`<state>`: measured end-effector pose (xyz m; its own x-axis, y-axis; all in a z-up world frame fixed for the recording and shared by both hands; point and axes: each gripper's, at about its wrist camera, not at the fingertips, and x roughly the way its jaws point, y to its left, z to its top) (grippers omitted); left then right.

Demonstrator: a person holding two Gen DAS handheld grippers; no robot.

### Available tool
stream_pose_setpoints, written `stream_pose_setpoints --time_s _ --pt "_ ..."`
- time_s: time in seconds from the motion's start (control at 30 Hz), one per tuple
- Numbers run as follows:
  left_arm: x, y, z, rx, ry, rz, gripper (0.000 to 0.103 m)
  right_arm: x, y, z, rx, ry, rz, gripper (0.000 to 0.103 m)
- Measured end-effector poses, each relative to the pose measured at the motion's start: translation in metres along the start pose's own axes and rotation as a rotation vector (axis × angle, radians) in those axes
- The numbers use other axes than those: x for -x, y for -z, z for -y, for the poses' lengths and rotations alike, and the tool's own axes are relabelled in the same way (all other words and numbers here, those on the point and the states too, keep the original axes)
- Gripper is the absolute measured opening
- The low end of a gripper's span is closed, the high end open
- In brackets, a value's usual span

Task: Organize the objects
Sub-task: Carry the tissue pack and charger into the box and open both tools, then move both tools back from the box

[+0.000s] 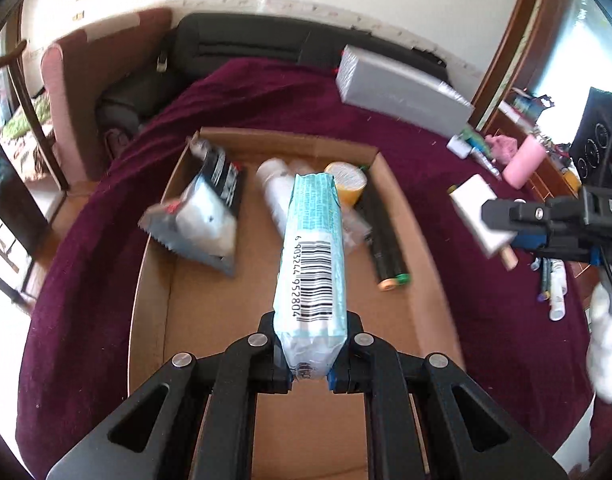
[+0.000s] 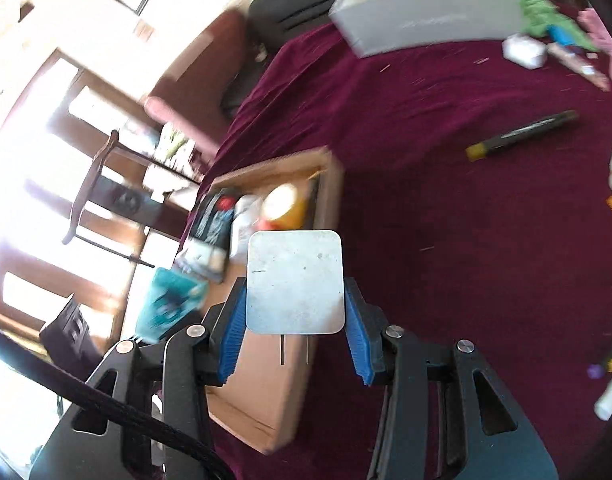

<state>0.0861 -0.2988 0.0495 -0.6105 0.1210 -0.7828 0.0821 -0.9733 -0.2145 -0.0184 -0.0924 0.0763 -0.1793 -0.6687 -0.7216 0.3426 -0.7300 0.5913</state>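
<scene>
Left wrist view: the left gripper (image 1: 311, 354) has its jaws closed on a tissue pack (image 1: 312, 264) above the box (image 1: 154, 280) on the maroon table (image 1: 486, 320). The box holds a pouch (image 1: 202, 216), bottle (image 1: 280, 196), tape roll (image 1: 346, 182) and markers (image 1: 386, 252).

Right wrist view: the right gripper (image 2: 294, 332), jaws closed on a charger (image 2: 294, 282), sits over the box's edge. A marker (image 2: 522, 136) lies apart on the table; a grey carton (image 2: 426, 16) sits beyond.
</scene>
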Motion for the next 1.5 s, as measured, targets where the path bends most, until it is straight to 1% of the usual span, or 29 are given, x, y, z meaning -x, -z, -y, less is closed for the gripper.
stream_pose_setpoints --time_s 0.1,0.2,0.3,0.43,0.47,0.5,0.6,0.7,0.8,0.93,0.97,1.03,1.1,1.2,1.3,1.33,1.4,1.5 --pt "-0.016 0.001 -0.009 0.014 -0.003 -0.043 0.009 -0.037 0.004 -0.016 0.017 -0.01 -0.064 0.044" --pt "-0.024 0.001 -0.017 0.042 -0.011 -0.063 0.009 -0.066 0.009 -0.028 0.027 -0.002 -0.108 0.044" --pt "-0.029 -0.001 -0.023 0.061 0.0 -0.066 0.009 -0.088 0.007 -0.036 0.042 0.026 -0.128 0.044" --pt "-0.028 -0.001 -0.027 0.084 0.028 -0.069 0.011 -0.102 0.006 -0.041 0.059 0.061 -0.137 0.044" --pt "-0.028 -0.001 -0.028 0.095 0.033 -0.072 0.014 -0.101 0.006 -0.039 0.062 0.066 -0.127 0.044" --pt "-0.027 -0.002 -0.03 0.105 0.04 -0.072 0.02 -0.101 0.006 -0.039 0.062 0.061 -0.124 0.046" --pt "-0.024 -0.005 -0.033 0.13 0.049 -0.069 0.038 -0.095 0.005 -0.038 0.058 0.05 -0.099 0.046" --pt "-0.014 -0.008 -0.035 0.154 0.076 -0.046 0.038 -0.083 0.004 -0.041 0.061 0.045 -0.055 0.046" --pt "0.003 -0.011 -0.035 0.163 0.072 0.001 0.038 -0.066 0.006 -0.043 0.067 0.043 -0.006 0.046" --pt "0.02 -0.01 -0.034 0.183 0.067 0.056 0.039 -0.049 0.013 -0.04 0.073 0.048 0.031 0.046" --pt "0.023 -0.008 -0.034 0.191 0.085 0.065 0.039 -0.044 0.015 -0.037 0.067 0.043 0.039 0.046" --pt "0.027 -0.004 -0.032 0.211 0.146 0.081 0.039 -0.035 0.02 -0.031 0.055 0.038 0.047 0.046" --pt "0.03 0.002 -0.028 0.229 0.192 0.097 0.039 -0.035 0.021 -0.03 0.043 0.031 0.054 0.046" --pt "0.033 0.009 -0.022 0.246 0.218 0.114 0.039 -0.022 0.03 -0.02 0.022 0.012 0.068 0.046" --pt "0.031 0.016 -0.015 0.261 0.217 0.108 0.039 -0.011 0.035 -0.007 0.001 0.001 0.093 0.048" --pt "0.029 0.018 -0.014 0.262 0.208 0.102 0.039 -0.008 0.035 -0.003 -0.006 -0.003 0.098 0.05" --pt "0.029 0.022 -0.011 0.262 0.191 0.097 0.039 -0.006 0.037 0.005 -0.025 -0.012 0.1 0.05" --pt "0.033 0.028 -0.009 0.266 0.212 0.104 0.039 -0.002 0.039 0.009 -0.029 -0.015 0.105 0.05"
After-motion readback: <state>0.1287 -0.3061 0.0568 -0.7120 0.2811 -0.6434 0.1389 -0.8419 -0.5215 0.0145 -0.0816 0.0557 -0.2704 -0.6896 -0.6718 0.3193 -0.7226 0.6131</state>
